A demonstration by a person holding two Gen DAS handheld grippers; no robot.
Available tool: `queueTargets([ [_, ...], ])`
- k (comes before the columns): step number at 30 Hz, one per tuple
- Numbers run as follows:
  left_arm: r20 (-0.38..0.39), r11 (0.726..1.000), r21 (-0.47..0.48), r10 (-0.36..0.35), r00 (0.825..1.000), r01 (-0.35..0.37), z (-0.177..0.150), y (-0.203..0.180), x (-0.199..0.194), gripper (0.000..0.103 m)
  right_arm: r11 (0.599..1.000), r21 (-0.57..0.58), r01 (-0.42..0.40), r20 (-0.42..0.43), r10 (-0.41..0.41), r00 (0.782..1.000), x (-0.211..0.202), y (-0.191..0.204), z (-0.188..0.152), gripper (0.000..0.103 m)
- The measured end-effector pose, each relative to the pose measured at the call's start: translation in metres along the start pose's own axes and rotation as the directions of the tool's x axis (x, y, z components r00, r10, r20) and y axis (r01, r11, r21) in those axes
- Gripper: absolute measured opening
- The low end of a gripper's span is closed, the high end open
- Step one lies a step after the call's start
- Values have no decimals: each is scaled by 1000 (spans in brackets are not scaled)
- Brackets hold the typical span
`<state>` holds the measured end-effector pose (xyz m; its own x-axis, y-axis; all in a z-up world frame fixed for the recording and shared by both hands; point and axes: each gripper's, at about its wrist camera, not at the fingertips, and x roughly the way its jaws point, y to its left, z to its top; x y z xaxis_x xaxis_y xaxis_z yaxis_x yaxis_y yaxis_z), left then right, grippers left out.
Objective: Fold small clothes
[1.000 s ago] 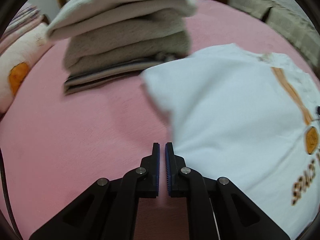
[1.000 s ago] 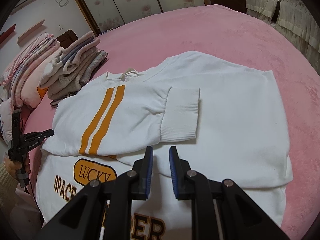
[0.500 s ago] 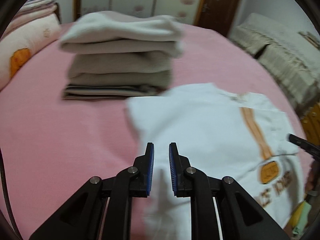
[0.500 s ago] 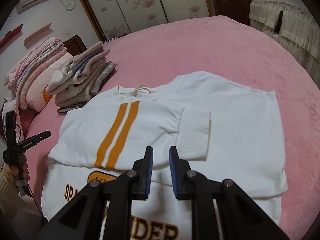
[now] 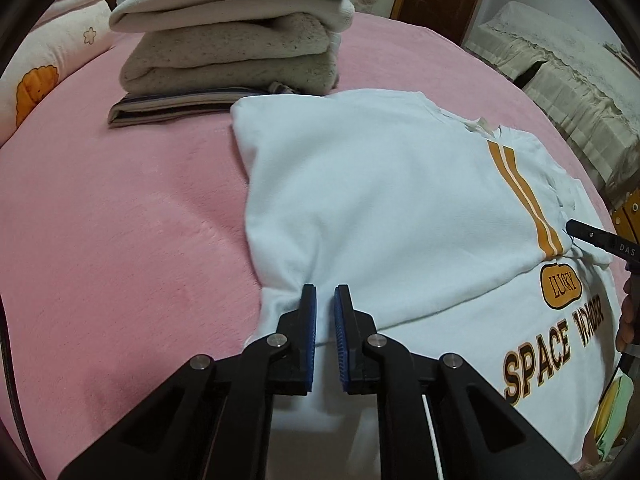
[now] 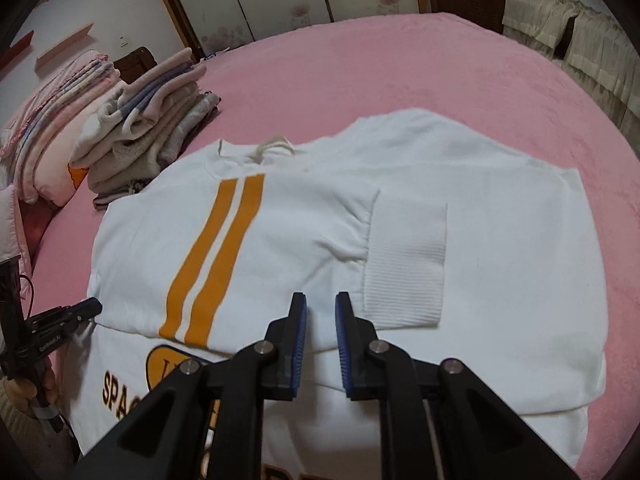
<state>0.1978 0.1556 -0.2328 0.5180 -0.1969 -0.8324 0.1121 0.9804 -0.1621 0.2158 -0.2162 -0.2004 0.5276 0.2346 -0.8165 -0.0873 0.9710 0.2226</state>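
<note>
A white sweatshirt (image 5: 384,208) with two orange stripes and "SPACE WONDER" lettering lies flat on the pink bed; it also shows in the right wrist view (image 6: 500,248). One sleeve is folded across the chest, its ribbed cuff (image 6: 406,264) lying flat. My left gripper (image 5: 324,300) is slightly open and empty, just above the sweatshirt's left edge by the armpit. My right gripper (image 6: 320,308) is slightly open and empty, over the folded sleeve near the cuff. The left gripper's tip also shows in the right wrist view (image 6: 86,307).
A stack of folded clothes (image 5: 236,40) sits on the pink bed (image 5: 100,240) just beyond the sweatshirt's shoulder; it also shows in the right wrist view (image 6: 148,132). Pillows and folded bedding (image 6: 48,112) lie at the left. A cream draped sofa (image 5: 568,92) stands beyond the bed.
My left gripper opened a little and moved right from the pink bed onto the sweatshirt's edge. My right gripper drew back slightly, still open over the folded sleeve.
</note>
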Motion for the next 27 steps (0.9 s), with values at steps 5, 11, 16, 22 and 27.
queueTargets([
  [5, -5, 999, -39, 3, 1000, -4, 2, -2, -6, 9, 1000, -6, 8, 4, -8, 1000, -18, 1, -6, 13],
  [11, 64, 994, -95, 64, 996, -57, -10, 5, -59, 60, 1000, -8, 2, 57, -2, 998, -71, -4, -21, 15],
  [16, 146, 991, -87, 113, 983, -101, -34, 0, -115, 76, 1000, -25, 18, 111, -15, 994, -121, -6, -42, 16],
  [22, 126, 990, -70, 133, 983, -124, -73, -5, -138, 76, 998, -49, 45, 139, -38, 989, -174, -13, -77, 27],
  [27, 116, 985, -131, 131, 985, -116, -103, 0, -139, 76, 993, -70, 90, 144, -80, 986, -199, -24, -111, 28],
])
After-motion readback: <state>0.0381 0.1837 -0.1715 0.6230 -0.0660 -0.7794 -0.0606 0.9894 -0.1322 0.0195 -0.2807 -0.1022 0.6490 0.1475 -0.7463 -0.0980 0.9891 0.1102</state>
